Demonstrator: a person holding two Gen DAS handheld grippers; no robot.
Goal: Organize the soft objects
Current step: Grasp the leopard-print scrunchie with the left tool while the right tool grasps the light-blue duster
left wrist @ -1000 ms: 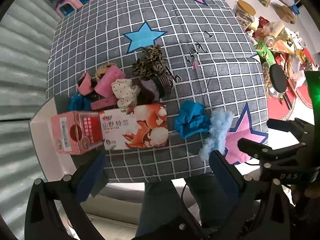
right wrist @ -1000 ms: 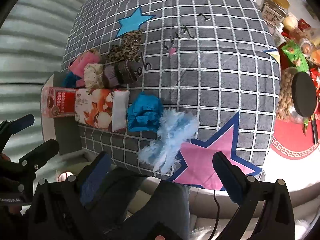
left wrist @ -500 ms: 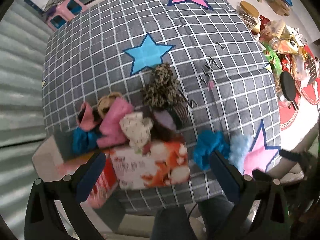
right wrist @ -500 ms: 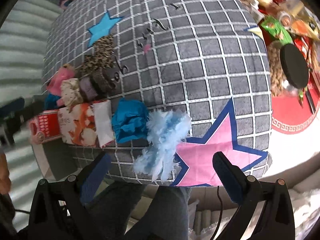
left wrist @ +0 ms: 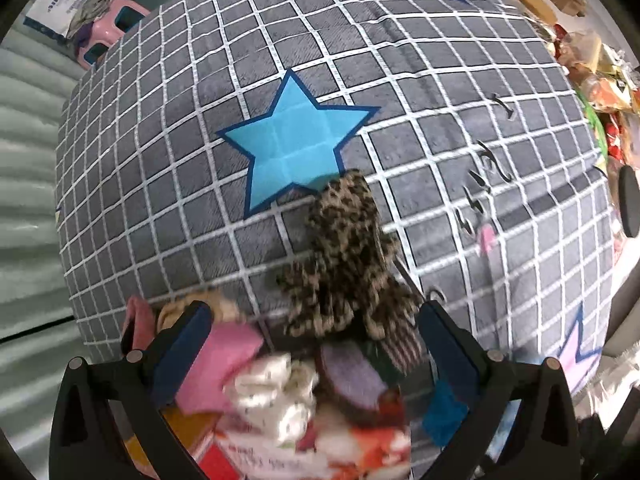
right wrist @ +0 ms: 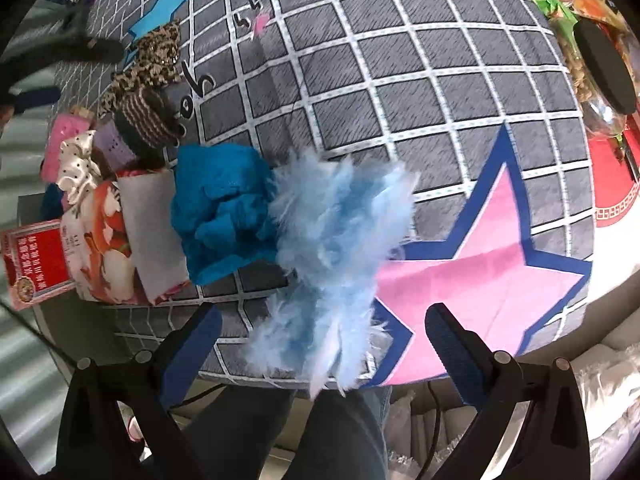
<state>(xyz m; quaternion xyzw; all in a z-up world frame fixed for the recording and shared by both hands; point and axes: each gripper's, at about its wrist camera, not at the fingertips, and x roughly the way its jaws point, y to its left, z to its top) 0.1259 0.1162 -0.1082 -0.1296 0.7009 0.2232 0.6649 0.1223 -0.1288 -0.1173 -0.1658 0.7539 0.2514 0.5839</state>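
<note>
Fluffy blue piece (right wrist: 332,240) touching crumpled teal cloth (right wrist: 224,216)

Bright, even light; motion-blurred, fisheye-warped edges

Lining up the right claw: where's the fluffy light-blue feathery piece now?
In the right wrist view the fluffy light-blue feathery piece lies just ahead of the open right claw, touching the crumpled teal cloth and overlapping the pink star print.

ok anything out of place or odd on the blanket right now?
Nothing spilled or damaged. The odd bit: the fluffy light-blue piece hangs over the near edge of the blanket, away from the main pile, touching the teal cloth. Both grippers are open, holding nothing.
</note>
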